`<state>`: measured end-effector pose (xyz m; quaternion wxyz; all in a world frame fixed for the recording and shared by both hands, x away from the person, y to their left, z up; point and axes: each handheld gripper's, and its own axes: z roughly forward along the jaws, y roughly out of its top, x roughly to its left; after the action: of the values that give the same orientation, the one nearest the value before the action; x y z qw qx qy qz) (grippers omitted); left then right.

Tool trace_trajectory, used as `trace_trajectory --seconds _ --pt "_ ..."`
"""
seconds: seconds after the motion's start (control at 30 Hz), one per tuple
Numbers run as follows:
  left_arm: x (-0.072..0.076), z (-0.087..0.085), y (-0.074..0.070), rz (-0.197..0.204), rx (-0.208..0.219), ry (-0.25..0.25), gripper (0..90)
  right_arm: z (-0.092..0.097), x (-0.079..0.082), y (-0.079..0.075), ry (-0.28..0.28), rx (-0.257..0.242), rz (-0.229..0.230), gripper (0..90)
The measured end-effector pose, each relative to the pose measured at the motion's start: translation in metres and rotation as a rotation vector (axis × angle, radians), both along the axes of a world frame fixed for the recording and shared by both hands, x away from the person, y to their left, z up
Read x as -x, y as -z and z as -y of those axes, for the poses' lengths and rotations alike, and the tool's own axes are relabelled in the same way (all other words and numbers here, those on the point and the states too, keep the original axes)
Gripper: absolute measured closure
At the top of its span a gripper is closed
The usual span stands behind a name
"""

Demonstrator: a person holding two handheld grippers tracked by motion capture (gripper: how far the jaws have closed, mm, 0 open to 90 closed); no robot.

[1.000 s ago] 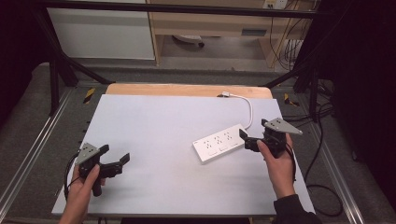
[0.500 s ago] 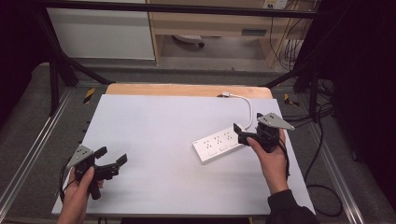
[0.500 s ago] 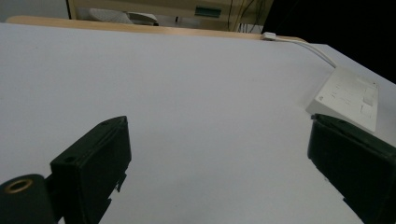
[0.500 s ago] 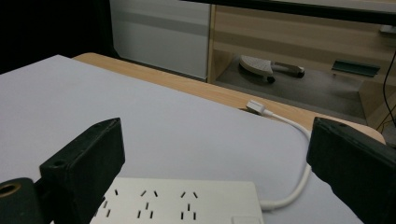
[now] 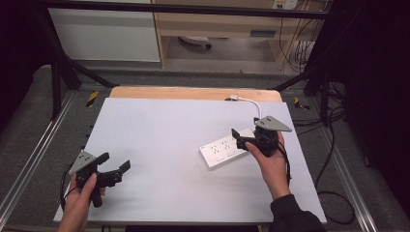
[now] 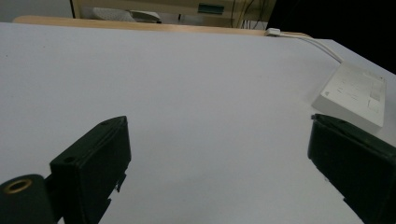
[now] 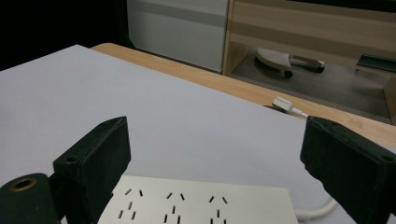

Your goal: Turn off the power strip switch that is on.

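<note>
Since the earlier frame, the right tool (image 5: 244,137) has shifted over the power strip (image 5: 223,151) at counter (image 5: 164,125) right; left tool (image 5: 113,166) idles, wide. Right gripper view: jaws wide above the strip (image 7: 196,205); probably lower squarely astride it before closing.

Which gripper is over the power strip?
The right gripper, open above the white power strip's cable end. The left gripper is open over bare table near the front left corner.
</note>
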<state>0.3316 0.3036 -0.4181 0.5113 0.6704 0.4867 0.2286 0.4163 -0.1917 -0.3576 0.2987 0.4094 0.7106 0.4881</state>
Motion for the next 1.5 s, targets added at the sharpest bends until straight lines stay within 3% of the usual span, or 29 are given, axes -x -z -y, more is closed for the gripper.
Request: trace_trajectory --seconds 0.4,0.7,0.9,1.17,1.5 --pt "0.000 0.000 0.000 0.000 -0.009 0.005 5.9 -0.005 0.002 0.003 -0.044 0.000 0.023 51.6" --pt "0.000 0.002 0.000 0.000 -0.012 0.010 5.9 -0.008 0.005 0.006 -0.083 -0.015 0.032 68.3" --pt "0.001 0.001 0.000 -0.001 -0.012 0.010 6.0 -0.011 0.007 0.009 -0.106 -0.001 0.063 80.3" --pt "0.001 0.002 0.000 -0.001 -0.018 0.014 6.0 -0.011 0.007 0.019 -0.117 0.023 0.053 87.6" --pt "0.001 0.001 0.000 0.002 -0.018 0.014 6.0 -0.005 0.003 0.030 -0.113 -0.006 0.008 90.0"
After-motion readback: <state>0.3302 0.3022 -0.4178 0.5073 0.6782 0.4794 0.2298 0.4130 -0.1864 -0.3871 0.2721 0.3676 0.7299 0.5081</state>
